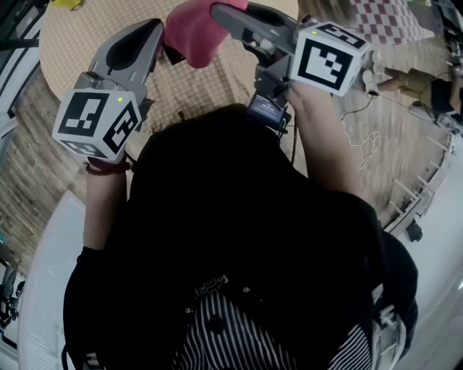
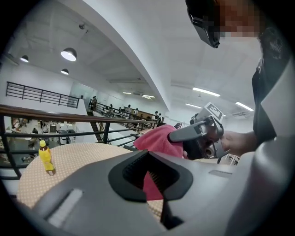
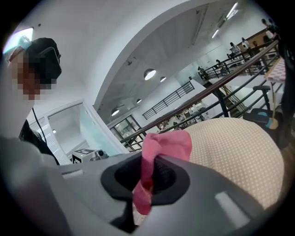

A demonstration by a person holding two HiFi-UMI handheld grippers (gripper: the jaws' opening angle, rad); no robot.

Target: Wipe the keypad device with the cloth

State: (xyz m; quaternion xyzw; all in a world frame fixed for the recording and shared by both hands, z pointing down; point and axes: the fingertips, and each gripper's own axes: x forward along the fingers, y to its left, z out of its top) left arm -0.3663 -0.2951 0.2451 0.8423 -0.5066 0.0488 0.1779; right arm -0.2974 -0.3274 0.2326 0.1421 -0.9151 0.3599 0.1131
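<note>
A pink cloth (image 1: 192, 32) hangs in the air above a round tan table (image 1: 79, 43). My right gripper (image 1: 217, 11) is shut on it; in the right gripper view the cloth (image 3: 166, 145) bunches above the jaws of that gripper (image 3: 147, 179) and a tail hangs below. My left gripper (image 1: 163, 36) is raised beside the cloth's left edge with its jaws together. In the left gripper view a strip of cloth (image 2: 159, 140) shows through the gap of this gripper (image 2: 152, 177); I cannot tell whether it is pinched there. No keypad device is in view.
A yellow bottle (image 2: 46, 157) stands on the table's far side. A red-checked cloth (image 1: 383, 22) lies at the upper right. Black railings (image 2: 55, 120) run behind the table. The person's dark torso fills the lower head view.
</note>
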